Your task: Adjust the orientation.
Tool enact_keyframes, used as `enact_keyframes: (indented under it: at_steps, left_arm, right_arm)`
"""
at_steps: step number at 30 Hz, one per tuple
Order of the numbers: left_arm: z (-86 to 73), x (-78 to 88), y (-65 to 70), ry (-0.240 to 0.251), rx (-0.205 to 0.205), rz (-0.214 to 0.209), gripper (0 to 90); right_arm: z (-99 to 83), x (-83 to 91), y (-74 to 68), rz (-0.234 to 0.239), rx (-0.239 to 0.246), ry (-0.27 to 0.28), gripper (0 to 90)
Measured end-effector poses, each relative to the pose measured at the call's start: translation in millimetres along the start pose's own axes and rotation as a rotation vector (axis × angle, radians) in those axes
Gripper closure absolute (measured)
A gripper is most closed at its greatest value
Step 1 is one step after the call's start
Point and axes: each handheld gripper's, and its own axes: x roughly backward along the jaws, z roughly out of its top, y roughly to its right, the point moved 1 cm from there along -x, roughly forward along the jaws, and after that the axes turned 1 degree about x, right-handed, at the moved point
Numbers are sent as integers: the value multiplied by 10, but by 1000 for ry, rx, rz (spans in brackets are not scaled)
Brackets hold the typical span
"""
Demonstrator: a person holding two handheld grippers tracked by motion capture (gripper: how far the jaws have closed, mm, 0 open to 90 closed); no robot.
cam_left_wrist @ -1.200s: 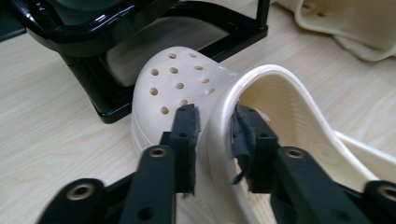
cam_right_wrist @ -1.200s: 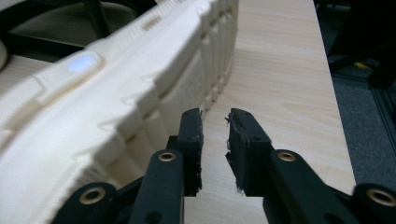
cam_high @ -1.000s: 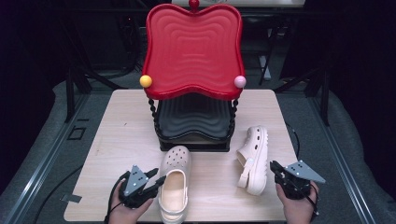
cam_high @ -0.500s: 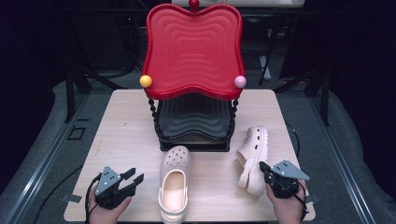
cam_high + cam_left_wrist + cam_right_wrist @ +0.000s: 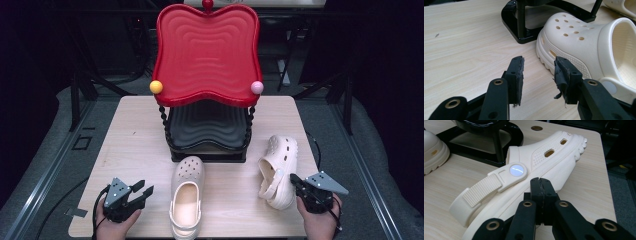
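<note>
We find the upright clog point(image 5: 584, 47) at two o'clock of the left gripper point(image 5: 537, 75), jaws parted, empty; right gripper point(image 5: 541, 192) jaws closed, empty, beside the tipped clog point(image 5: 544, 167).

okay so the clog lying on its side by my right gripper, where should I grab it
Probably the heel strap. The tipped clog presents its strap toward the right gripper, standing clear of the body as a thin band. Come from the near side, with jaws opened, since they're shut now.
</note>
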Motion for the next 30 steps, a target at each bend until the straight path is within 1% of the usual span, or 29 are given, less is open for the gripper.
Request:
enact_keyframes:
  at_steps: [2,3,4,5,8,10,11,13,14,18,21,22,23,24,25,26,27,28,29,30]
  left_arm:
    - [-6,-8,1,0,2,-4,588]
    - [-7,-10,1,-1,2,-5,588]
    - [-8,-14,5,-7,-4,-6,589]
    - [-8,-14,5,-7,-4,-6,588]
    - [-13,-32,17,-13,-9,-10,591]
    - [-14,-39,25,-17,-13,-12,591]
    - [-14,-39,25,-17,-13,-12,591]
    - [-15,-42,33,-16,-13,-13,591]
    - [-14,-41,41,-11,-7,-16,591]
    - [-12,-42,50,-9,-6,-19,590]
    - [-12,-46,56,-18,-14,-16,591]
    - [-13,-48,56,-17,-12,-17,590]
    - [-13,-48,56,-17,-12,-17,591]
    - [-14,-49,56,-19,-12,-17,591]
    - [-15,-48,56,-18,-12,-17,591]
    - [-15,-47,53,-19,-11,-18,591]
    - [-15,-47,53,-19,-11,-18,591]
    - [-17,-50,54,-9,-8,-17,591]
    - [-16,-46,52,-12,-6,-22,591]
    - [-13,-43,50,-10,-5,-21,591]
  right_arm:
    - [-19,17,40,-8,-21,-2,900]
    - [-24,24,52,-14,-21,-7,900]
    - [-37,25,82,-35,-31,-9,900]
    - [-37,25,82,-35,-31,-9,900]
    - [-64,14,160,-53,-37,-17,900]
    - [-82,7,204,-66,-52,-23,900]
    - [-82,7,204,-66,-52,-23,900]
    - [-110,2,259,-81,-65,-36,900]
    - [-146,-8,312,-90,-86,-41,900]
    - [-184,-22,369,-103,-100,-54,900]
    - [-206,-40,403,-117,-111,-68,900]
    - [-226,-50,430,-124,-119,-81,900]
    - [-226,-50,430,-124,-119,-81,900]
    - [-261,-68,470,-125,-140,-93,900]
    - [-261,-68,470,-125,-140,-93,900]
    - [-297,-95,509,-125,-166,-110,900]
    - [-297,-95,509,-125,-166,-110,900]
    - [-338,-108,554,-117,-183,-147,900]
    - [-338,-108,554,-117,-183,-147,900]
    - [-357,-129,555,-107,-204,-136,900]
